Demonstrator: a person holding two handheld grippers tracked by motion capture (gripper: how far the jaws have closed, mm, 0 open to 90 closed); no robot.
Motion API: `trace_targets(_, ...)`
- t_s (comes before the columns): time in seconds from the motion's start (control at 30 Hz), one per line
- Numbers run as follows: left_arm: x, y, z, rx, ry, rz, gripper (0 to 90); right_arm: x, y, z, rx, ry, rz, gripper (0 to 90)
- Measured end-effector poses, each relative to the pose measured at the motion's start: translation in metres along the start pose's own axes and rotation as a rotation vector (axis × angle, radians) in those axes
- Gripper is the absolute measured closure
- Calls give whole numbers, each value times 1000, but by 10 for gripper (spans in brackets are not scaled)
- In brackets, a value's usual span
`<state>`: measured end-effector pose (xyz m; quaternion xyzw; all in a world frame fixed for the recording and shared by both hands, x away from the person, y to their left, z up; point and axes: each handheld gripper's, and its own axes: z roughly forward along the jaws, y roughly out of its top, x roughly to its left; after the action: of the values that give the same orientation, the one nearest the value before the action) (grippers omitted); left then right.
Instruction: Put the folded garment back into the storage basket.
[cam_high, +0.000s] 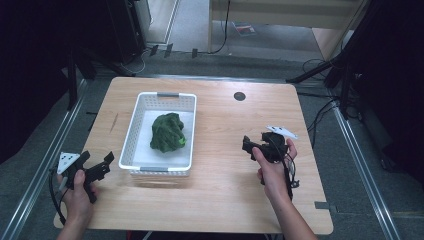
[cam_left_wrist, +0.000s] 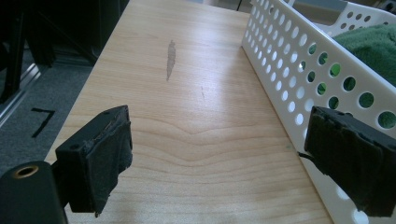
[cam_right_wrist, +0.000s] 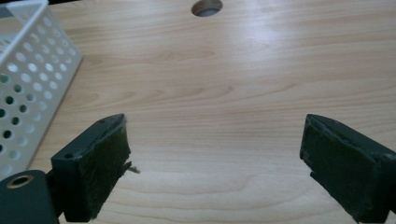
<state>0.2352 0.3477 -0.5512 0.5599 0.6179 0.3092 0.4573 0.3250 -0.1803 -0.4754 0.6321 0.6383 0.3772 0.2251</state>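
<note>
left gripper at near-left table edge, jaws wide apart, empty, just beside basket wall | right gripper near right of centre, jaws spread, empty, over bare wood | white perforated basket mid-left holding crumpled green cloth | round hole at far side
</note>
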Motion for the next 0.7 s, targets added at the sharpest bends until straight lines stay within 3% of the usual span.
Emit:
trace_targets(0.33, -1, 0, 1, 0, 3, -2, 86, -43, -21, -7, -9, -37, 2, 86)
trace_targets(0.7, -1, 0, 1, 0, 4, 0, 87, -79, -48, -13, -5, -63, -39, 86)
